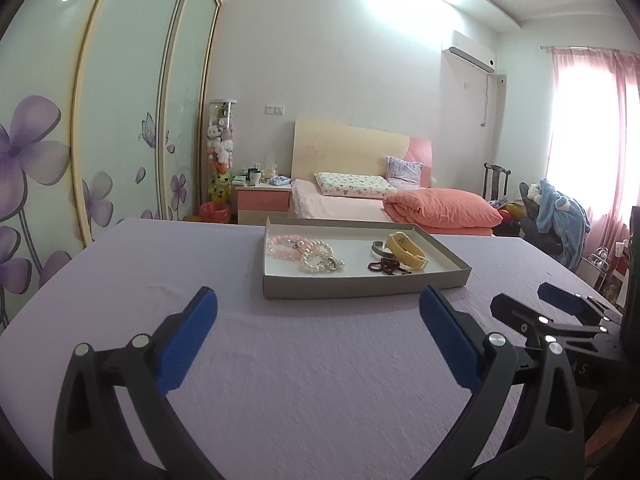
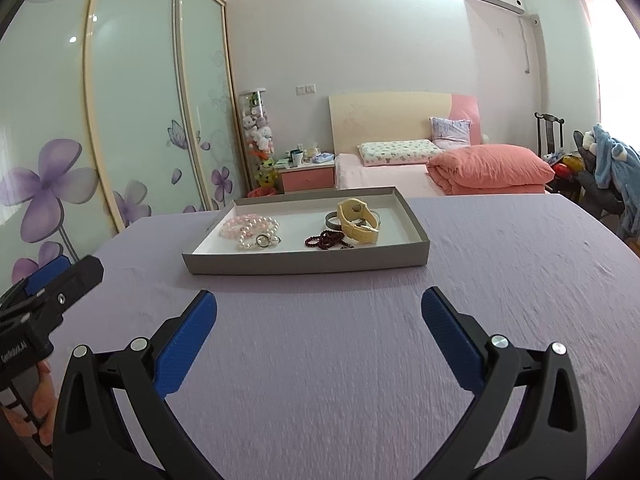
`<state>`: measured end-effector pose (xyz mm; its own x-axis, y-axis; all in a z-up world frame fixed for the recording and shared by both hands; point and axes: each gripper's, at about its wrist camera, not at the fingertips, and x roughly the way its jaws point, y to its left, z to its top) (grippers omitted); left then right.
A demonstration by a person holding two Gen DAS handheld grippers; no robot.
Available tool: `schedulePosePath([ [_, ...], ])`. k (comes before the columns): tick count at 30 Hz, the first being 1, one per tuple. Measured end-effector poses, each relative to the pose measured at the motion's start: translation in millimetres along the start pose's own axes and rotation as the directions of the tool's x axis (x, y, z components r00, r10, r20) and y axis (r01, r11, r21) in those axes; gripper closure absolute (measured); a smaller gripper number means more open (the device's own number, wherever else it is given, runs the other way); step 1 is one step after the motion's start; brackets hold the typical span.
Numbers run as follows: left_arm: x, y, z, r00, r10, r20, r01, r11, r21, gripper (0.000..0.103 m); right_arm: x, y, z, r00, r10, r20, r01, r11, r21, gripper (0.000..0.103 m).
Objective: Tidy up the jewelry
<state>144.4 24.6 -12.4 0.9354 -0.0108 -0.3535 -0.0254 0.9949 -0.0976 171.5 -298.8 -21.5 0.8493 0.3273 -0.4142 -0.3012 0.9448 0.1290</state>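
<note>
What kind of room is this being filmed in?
Most likely a bedroom in a home: a bed with a pink quilt stands at the far wall, beside a nightstand and a flower-printed sliding wardrobe.

Bed (image 1: 344, 200), wardrobe (image 1: 120, 100), air conditioner (image 1: 472, 54)

White lettering runs along the black body of the left tool (image 2: 60, 276) at the left edge of the right wrist view; it seems to begin "Gen", the rest too blurred to read. In the left wrist view the black body of the right tool (image 1: 524, 300) bears faint pale letters, of which only "A S" can be made out. Nothing else is legible.
</note>
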Motion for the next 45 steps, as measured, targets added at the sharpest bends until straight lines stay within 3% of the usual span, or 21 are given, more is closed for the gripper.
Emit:
schedulePosePath([
  [16, -9.6, 5.8, 1.2, 1.000, 0.003, 0.028, -0.001, 0.999, -0.047, 0.004, -17.8, -4.6, 4.9, 0.998, -0.021, 0.065, 0.020, 1.000, 0.014, 0.002],
  [45, -10.6, 9.9, 0.1, 0.999, -0.016, 0.030, 0.018, 0.998, -0.068, 0.004, -18.0, -1.7, 5.6, 0.998, 0.005, 0.065, -0.006, 1.000, 0.013, 0.002],
])
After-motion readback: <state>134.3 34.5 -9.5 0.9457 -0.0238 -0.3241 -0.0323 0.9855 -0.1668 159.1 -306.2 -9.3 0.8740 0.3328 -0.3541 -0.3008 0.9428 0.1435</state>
